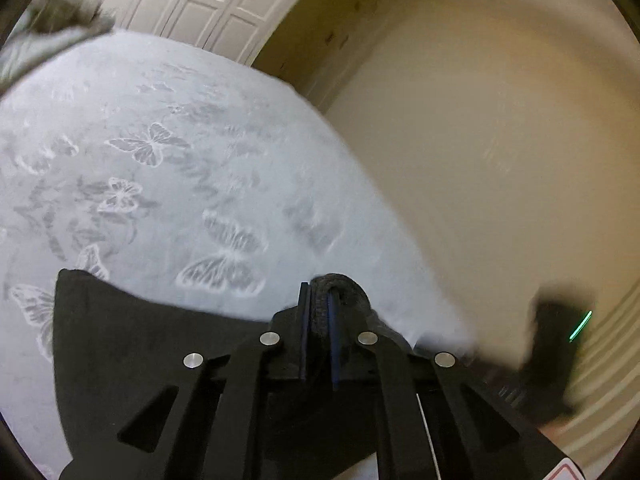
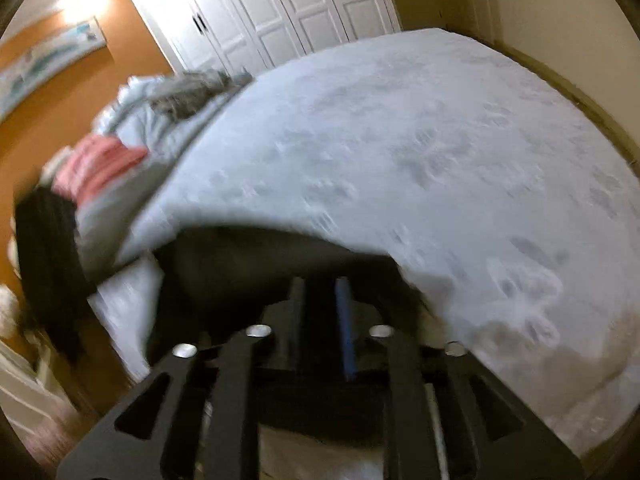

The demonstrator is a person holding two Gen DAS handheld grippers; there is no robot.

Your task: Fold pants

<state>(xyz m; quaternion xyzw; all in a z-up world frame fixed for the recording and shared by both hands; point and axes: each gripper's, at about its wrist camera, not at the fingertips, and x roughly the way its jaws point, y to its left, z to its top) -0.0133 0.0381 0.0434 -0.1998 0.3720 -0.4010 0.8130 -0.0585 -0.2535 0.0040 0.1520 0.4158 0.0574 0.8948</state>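
**Both grippers on the black pants at the near edge of the bed**

Closest thing in the left wrist view is the left gripper [image 1: 318,304], and its fingers are clenched tight on a thick bunched fold of the black pants [image 1: 132,340]. You can see the knit edge sticking up right between the two blue pads. The rest of the fabric spreads out to the left of the fingers as a flat dark panel over the near part of the bed [image 1: 192,128].

In the right wrist view it's blurry, but the right gripper [image 2: 326,296] has dark pants [image 2: 248,256] cloth sitting between its fingers too. Honestly can't tell whether they're actually pinching it or just loose around it, too much smear.

Past the pants it's all pale bedspread with a butterfly pattern [image 1: 148,146], pretty much bare across the middle.

Further out on the left side of the bed there's a heap of laundry [image 2: 160,120]: something pink [image 2: 100,160], light blue stuff, and a grey fuzzy piece on top. Farthest back are the white closet doors [image 2: 288,4], with an orange wall [image 2: 60,120] off to the left and a cream wall [image 1: 480,140] on the right.
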